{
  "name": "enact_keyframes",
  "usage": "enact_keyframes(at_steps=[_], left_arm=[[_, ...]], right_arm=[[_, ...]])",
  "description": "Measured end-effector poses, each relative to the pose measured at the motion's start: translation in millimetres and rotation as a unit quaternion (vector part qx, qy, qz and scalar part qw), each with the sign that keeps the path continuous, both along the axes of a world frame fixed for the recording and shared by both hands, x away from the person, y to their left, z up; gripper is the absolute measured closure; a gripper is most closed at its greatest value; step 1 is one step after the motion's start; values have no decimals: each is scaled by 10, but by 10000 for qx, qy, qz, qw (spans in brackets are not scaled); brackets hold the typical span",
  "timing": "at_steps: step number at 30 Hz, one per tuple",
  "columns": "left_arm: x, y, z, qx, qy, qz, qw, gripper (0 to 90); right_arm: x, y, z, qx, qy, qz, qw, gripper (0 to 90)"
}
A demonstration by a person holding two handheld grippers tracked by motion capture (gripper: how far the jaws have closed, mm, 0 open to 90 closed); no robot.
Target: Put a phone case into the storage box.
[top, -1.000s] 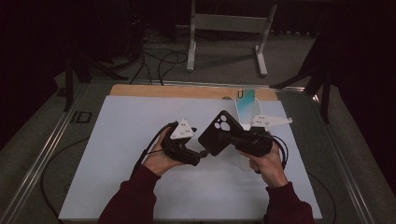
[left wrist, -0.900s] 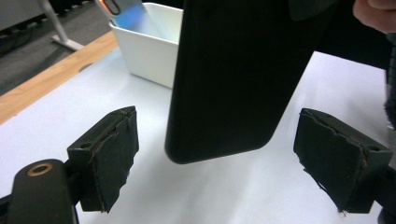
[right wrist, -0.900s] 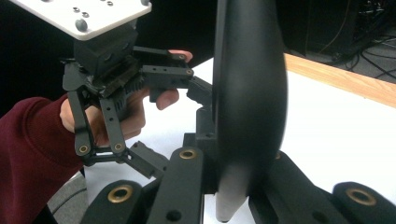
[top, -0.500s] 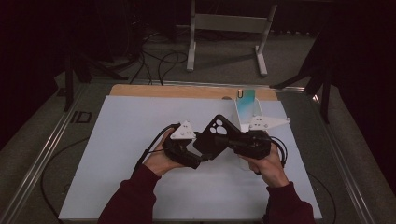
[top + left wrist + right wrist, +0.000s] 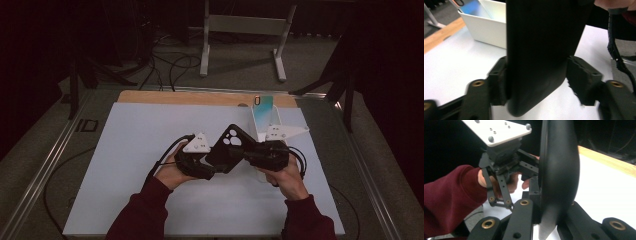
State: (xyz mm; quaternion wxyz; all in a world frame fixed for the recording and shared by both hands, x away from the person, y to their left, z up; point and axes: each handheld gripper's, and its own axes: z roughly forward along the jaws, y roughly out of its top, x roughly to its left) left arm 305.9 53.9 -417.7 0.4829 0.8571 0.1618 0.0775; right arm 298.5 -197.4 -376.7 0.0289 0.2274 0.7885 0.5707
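Jaws of the right gripper (image 5: 549, 220) are pinching the thin edges of a black phone case (image 5: 227, 150), which is hanging in mid-frame of the high view above the white mat (image 5: 125, 165). The left gripper (image 5: 536, 82) has just been closing around the case's other end; in its own view the left-hand pad is touching the case while the right-hand pad is standing just clear, so it is not gripping yet. Slipping is the risk: the case looks smooth and curved, and an off-centre squeeze could be twisting it out of the right pinch onto the mat. The white bin (image 5: 262, 125), upper right of centre, is sitting near enough to be knocked.
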Motion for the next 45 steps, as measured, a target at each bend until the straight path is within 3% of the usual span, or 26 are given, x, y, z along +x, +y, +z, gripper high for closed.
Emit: enact_keyframes(at_steps=[6,10,15,20,23,28,45], left_arm=[[-14,25,-20,-4,-51,-45,10000,584],[-20,10,-33,30,-69,-85,9999,684],[-33,6,-34,-25,-64,-207,9998,776],[-42,7,-47,-75,-100,-216,9997,796],[-49,8,-44,-41,-164,-150,9997,800],[-46,13,-39,13,-231,64,9997,802],[-25,12,-66,-19,-288,660,9974,801]], right_arm=[[8,-49,-6,-198,-94,-110,9997,836],[19,-54,-8,-389,-160,-236,9988,711],[37,-57,-28,-453,-158,-314,9984,532],[49,-46,-43,-511,-157,-450,9976,394],[48,-35,-41,-662,-207,-716,9950,285],[54,-64,-39,-597,-163,-1055,9925,156],[10,-130,13,-216,-74,-1633,9863,122]])
